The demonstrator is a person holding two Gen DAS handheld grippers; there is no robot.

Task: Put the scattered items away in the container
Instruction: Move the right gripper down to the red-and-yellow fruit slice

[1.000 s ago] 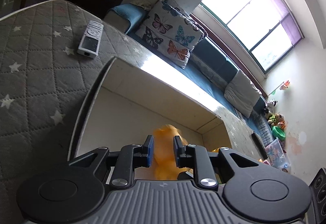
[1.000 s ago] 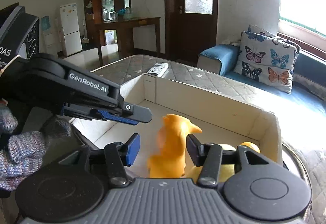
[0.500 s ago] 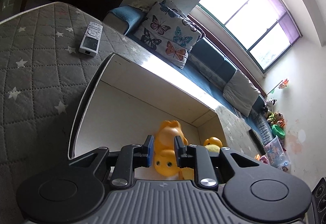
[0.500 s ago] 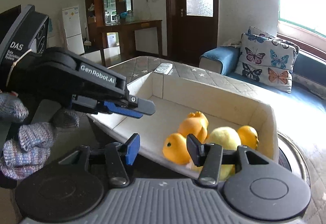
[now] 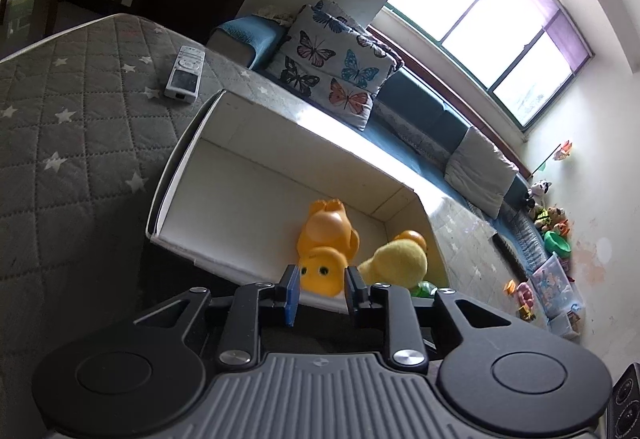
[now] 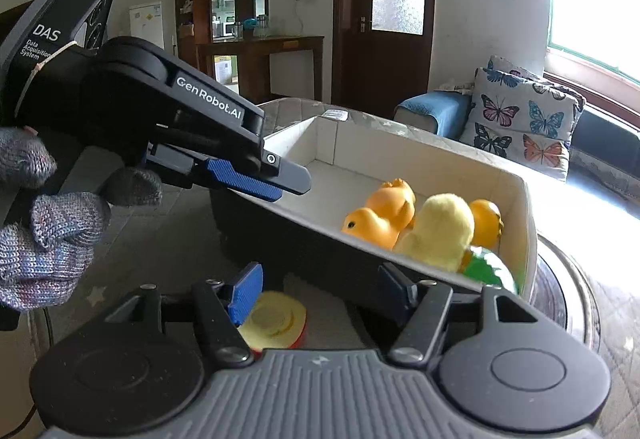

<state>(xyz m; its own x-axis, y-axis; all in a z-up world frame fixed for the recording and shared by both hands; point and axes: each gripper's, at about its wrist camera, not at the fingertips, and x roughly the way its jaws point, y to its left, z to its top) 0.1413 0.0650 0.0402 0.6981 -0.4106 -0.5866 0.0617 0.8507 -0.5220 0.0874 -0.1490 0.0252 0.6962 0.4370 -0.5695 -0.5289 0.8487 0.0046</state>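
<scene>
A home living room: a blue sofa (image 5: 424, 111) with a butterfly-print cushion (image 5: 332, 63) on the right, a white fridge (image 6: 146, 24) far left.

Green toy (image 6: 486, 269) in box (image 6: 420, 159) corner, mostly hidden.

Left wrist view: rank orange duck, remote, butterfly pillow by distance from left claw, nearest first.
From the left claw:
1. Orange duck: just ahead between the fingers, lying in the box.
2. Remote: up and left, on the quilt beyond the box's far corner.
3. Butterfly pillow: farthest, on the sofa past the box.
</scene>
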